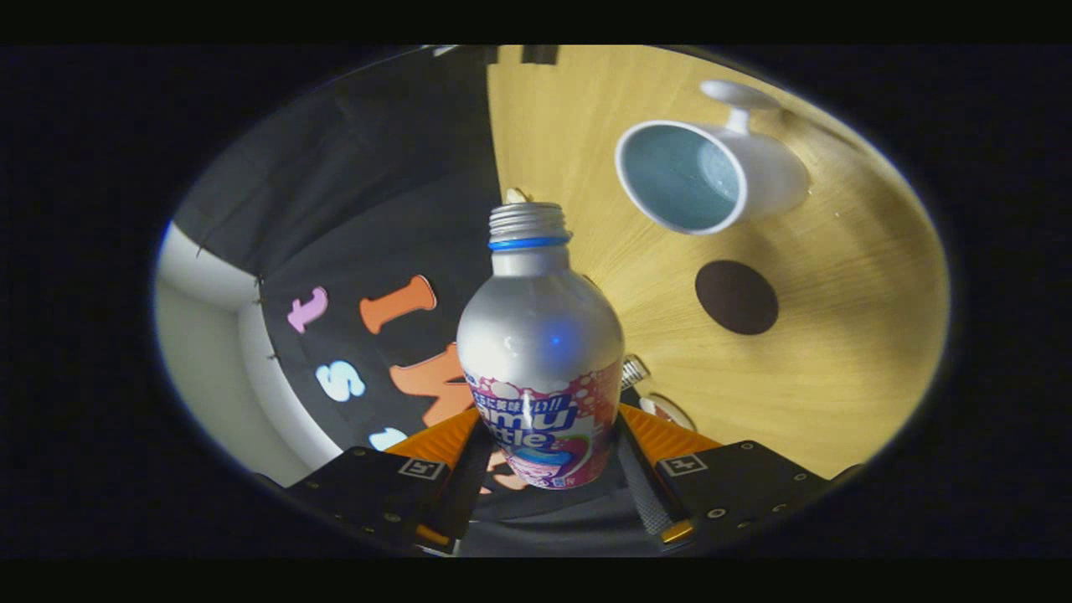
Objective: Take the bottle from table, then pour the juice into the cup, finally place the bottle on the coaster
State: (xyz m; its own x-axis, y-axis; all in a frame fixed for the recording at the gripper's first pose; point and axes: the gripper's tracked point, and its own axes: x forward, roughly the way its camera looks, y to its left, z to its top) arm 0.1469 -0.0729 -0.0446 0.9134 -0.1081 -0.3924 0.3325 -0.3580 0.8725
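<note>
bottle (540, 352): silver metal body, rounded shoulder narrowing to a threaded neck, blue ring just under the thread, no cap on. Pink, white and blue printed band wraps the lower body. Small glare spots on the shoulder.
bottle position: between the two fingers, held off the table (846, 360) and rolled over sideways together with the view, so the tabletop stands as a wall beside it. Mouth points ahead, away from the fingers.
gripper (544, 440): both fingers press on the printed lower body, one on each side; clamped on the bottle, ribbed pads against the label band.
bottle mouth: opening itself is edge-on, inside can't be seen. A small pale bit shows just past the rim; can't tell what it is.
cup (712, 174): white, pale blue inside, handle on its far side. Stands on the table beyond the bottle mouth and off to one side, apart from the bottle. Rim faces the view; can't tell if there is liquid in it.
coaster (736, 296): dark round disc flat on the table, near the cup, between the cup and the fingers. Nothing on it.
table: light wood grain, cup shadow cast across it towards the coaster.
beside bottle base: a small ribbed metal piece (634, 369) and a rounded rim just beyond the finger on the table side, partly hidden, not identifiable.
</note>
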